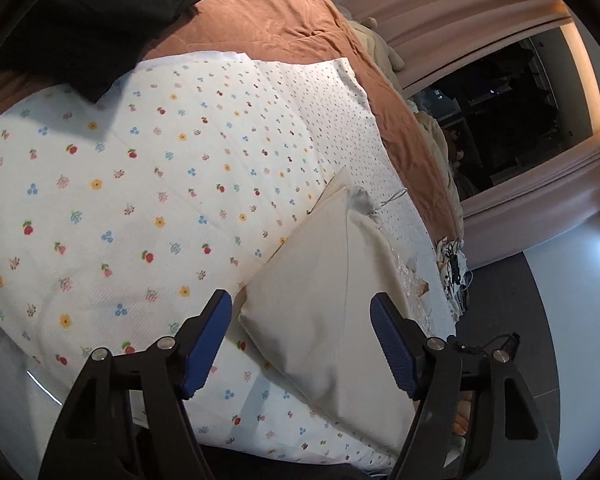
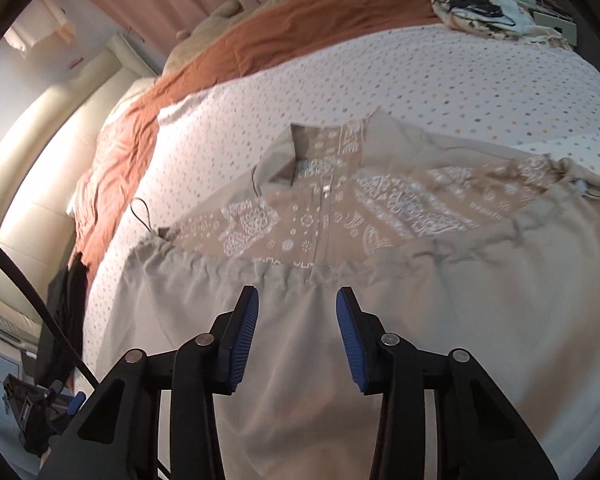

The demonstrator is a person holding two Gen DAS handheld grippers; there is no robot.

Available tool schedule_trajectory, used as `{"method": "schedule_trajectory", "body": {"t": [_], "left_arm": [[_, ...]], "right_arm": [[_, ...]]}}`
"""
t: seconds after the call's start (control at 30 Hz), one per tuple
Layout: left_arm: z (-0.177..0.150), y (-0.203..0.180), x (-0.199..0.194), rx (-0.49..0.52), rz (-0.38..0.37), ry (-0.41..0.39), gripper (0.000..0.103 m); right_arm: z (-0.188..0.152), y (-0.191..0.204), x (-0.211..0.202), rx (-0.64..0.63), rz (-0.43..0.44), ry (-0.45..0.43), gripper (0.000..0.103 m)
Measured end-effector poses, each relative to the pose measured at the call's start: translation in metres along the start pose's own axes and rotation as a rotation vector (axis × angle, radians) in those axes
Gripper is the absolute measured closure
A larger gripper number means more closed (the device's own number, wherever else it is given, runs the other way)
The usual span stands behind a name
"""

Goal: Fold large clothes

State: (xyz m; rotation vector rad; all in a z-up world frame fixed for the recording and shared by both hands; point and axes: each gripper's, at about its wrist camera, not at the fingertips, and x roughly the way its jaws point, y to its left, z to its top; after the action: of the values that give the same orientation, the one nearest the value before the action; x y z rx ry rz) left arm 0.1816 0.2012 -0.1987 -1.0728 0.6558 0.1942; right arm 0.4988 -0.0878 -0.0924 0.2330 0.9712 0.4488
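Both wrist views look down onto a bed covered by a white floral-print sheet [image 1: 120, 184], with a rust-brown blanket [image 1: 284, 12] lying beyond it.

Task item: a beige jacket [image 2: 308, 360] lies spread on the sheet. In the right wrist view its gathered drawstring hem crosses the frame from side to side. Above the hem, the lining [image 2: 328, 216], tan with white paisley-like print, is exposed with a zipper running up its middle. A drawstring loop [image 2: 142, 212] lies on the sheet at the left end of the hem. This view is slightly blurred.

Right gripper [image 2: 298, 300]: blue pads spread apart, plain beige cloth visible between them just below the hem. The pads do not press on the cloth; whether the tips touch the fabric cannot be told.

Left gripper [image 1: 302, 308]: blue pads spread wide, one on each side of a folded cream-beige part of the jacket [image 1: 332, 280] that runs diagonally across the sheet. A gap shows on both sides between pad and cloth; nothing is pinched.

Other items: a black garment [image 1: 92, 20] lies at the far left on the blanket and over the sheet's edge. A small pile of patterned cloth with dark cords [image 2: 496, 0] sits at the far right corner of the bed. Pink curtains [image 1: 452, 4] frame a dark window [image 1: 512, 120].
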Motion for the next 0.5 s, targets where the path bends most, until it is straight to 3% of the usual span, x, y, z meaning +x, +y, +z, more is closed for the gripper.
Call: {"method": "schedule_trajectory", "body": {"t": [0.17, 0.33, 0.4, 0.5], "left_arm": [[-0.007, 0.014, 0.009, -0.054, 0.008, 0.021, 0.038], [-0.010, 0.013, 0.015, -0.044, 0.013, 0.032, 0.038], [-0.011, 0.009, 0.017, -0.038, 0.008, 0.034, 0.038], [-0.012, 0.004, 0.021, -0.031, 0.001, 0.043, 0.038]], "right_arm": [[0.002, 0.004, 0.035, -0.025, -0.044, 0.045, 0.067], [0.000, 0.003, 0.079, -0.064, -0.130, 0.098, 0.097], [0.007, 0.002, 0.076, -0.039, -0.076, 0.090, 0.103], [0.014, 0.002, 0.057, -0.019, -0.024, 0.012, 0.103]]}}
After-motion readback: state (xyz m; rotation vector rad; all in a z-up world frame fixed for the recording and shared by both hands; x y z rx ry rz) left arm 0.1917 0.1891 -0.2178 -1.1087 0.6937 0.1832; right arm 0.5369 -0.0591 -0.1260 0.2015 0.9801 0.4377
